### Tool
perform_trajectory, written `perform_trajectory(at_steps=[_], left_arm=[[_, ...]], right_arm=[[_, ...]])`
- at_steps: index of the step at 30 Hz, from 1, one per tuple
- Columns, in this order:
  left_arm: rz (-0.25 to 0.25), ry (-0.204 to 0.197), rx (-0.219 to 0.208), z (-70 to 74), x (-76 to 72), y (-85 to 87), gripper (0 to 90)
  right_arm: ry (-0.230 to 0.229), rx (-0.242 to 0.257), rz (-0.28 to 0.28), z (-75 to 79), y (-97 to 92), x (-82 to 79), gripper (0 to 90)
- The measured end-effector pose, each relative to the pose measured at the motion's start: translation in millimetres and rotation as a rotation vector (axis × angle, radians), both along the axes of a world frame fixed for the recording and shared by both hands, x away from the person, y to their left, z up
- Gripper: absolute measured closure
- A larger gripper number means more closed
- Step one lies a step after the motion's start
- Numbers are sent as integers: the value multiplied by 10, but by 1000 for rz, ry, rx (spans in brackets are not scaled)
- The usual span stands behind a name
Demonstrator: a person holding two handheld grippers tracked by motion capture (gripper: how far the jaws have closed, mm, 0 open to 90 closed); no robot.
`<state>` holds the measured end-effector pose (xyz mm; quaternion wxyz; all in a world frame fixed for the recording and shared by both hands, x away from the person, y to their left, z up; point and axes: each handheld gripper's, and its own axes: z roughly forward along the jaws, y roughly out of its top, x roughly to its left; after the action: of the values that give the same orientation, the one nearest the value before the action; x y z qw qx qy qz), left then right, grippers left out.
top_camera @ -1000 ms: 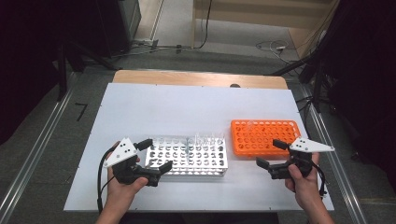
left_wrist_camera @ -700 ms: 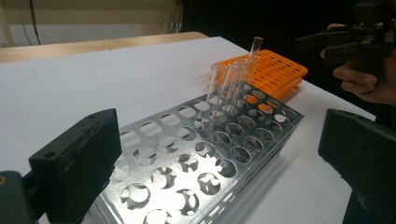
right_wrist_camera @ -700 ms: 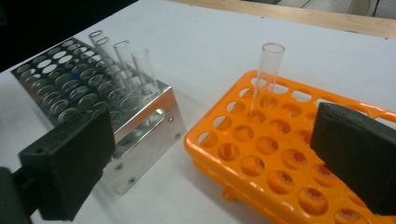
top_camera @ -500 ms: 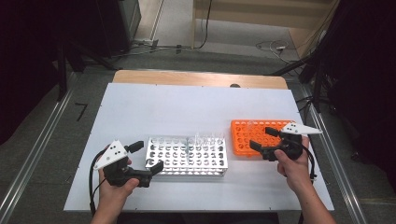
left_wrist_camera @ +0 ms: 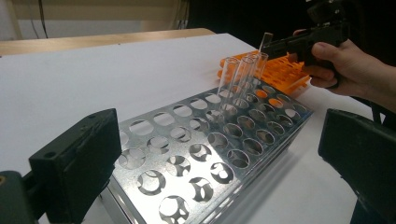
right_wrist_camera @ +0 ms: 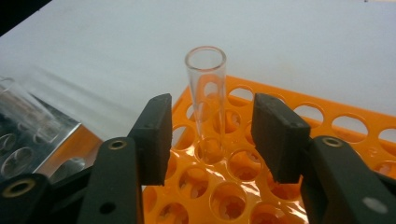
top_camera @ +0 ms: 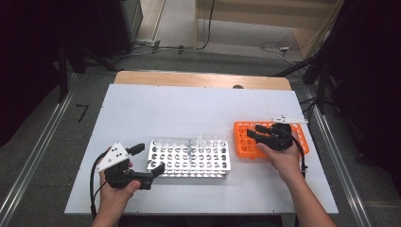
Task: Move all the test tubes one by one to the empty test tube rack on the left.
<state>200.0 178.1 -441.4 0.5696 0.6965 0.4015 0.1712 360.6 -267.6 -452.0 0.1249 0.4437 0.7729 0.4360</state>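
The right tool (right_wrist_camera: 208,140) has just been closing its jaws around one glass tube (right_wrist_camera: 208,93) standing in the orange rack (right_wrist_camera: 336,135), pads not yet touching. The left tool (top_camera: 147,161) waits spread at the metal rack (top_camera: 189,158), where a few tubes (left_wrist_camera: 240,72) stand. Judging by this, most of the work remains.

Metal rack (top_camera: 189,158) left of plastic rack (top_camera: 243,142); tube (right_wrist_camera: 208,100) stands in latter.
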Motion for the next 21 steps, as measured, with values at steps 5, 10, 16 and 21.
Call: perform_trajectory(at_steps=[5,10,16,21], left_arm=[[-4,-1,3,-7,6,-5,0],[1,1,0,-4,2,-7,0],[-4,5,7,-11,1,-27,0],[-10,7,8,-20,10,-53,0]], right_arm=[[12,-21,-7,-64,49,26,555],[3,-39,-8,-122,90,15,618],[-28,-36,-20,-161,96,-22,720],[-46,-47,-26,-168,105,-36,737]])
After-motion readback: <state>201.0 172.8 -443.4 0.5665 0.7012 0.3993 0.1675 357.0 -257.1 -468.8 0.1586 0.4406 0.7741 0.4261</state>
